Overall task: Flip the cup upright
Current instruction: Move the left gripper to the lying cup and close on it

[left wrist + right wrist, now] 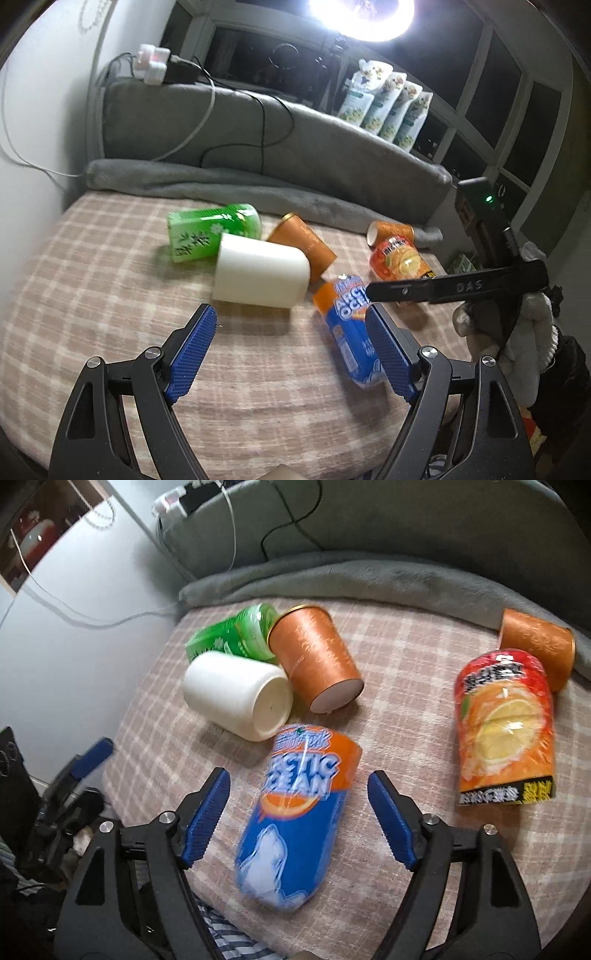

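Several cups lie on their sides on a checked cloth. A white cup [260, 273] [236, 698] lies just ahead of my open, empty left gripper [291, 328]. A blue and orange "Arctic Ocean" cup [295, 816] [349, 332] lies between the fingers of my open right gripper [299, 797], not gripped. A green cup [210, 232] [236, 638], an orange cup [304, 245] [317, 661], a second orange cup [537, 646] [391, 230] and a red-orange lemon-print cup [506, 727] [400, 260] also lie there. The right gripper's finger [424, 288] shows in the left wrist view.
The checked cloth [92, 295] [406, 686] covers the surface, with a grey blanket [258, 192] and a grey cushion [221, 122] behind. Cables and a power strip [151, 64] sit at the back left. Snack bags [384, 103] stand on the window ledge.
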Tool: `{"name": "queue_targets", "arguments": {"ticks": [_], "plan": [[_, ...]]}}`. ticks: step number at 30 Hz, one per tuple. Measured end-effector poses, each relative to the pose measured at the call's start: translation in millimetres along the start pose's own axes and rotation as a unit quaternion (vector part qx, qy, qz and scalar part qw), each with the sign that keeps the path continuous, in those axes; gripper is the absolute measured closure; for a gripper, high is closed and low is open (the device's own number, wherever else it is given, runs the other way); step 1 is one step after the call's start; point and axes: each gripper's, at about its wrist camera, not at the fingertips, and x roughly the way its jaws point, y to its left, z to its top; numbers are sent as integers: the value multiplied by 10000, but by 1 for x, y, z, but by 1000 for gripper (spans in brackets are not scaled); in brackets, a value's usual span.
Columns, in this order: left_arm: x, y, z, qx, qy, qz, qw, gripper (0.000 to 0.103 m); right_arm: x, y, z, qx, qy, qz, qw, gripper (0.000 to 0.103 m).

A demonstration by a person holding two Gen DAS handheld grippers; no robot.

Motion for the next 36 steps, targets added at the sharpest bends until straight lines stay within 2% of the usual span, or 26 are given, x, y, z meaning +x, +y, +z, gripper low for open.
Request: {"name": "queue_targets", "arguments": {"ticks": [7, 10, 15, 21, 32, 36], "plan": [[38, -9, 5, -218, 775, -682, 9944, 20, -35, -8, -22, 270, -647, -156, 9974, 23], [62, -9, 7, -585, 1246, -1087, 9845, 20, -49, -17, -37, 473, -885, -229, 9947, 23], [98, -5, 9, -1251, 1725, -1362, 9675, 20, -67, -33, -60, 820, -1131, -313, 9897, 23], [121, -6, 7, -1553, 2008, -1386, 9573, 22, -77, -55, -83, 1203, -1272, -388, 9838, 23], [137, -13, 9, -1443, 2116, -1218, 9589, 22, -77, -72, -97, 1443, -1341, -413, 9795, 23], [145, -13, 9, -1498, 2169, -1165, 9576, 29, -74, -73, -98, 1434, -1336, -447, 9796, 23]]}}
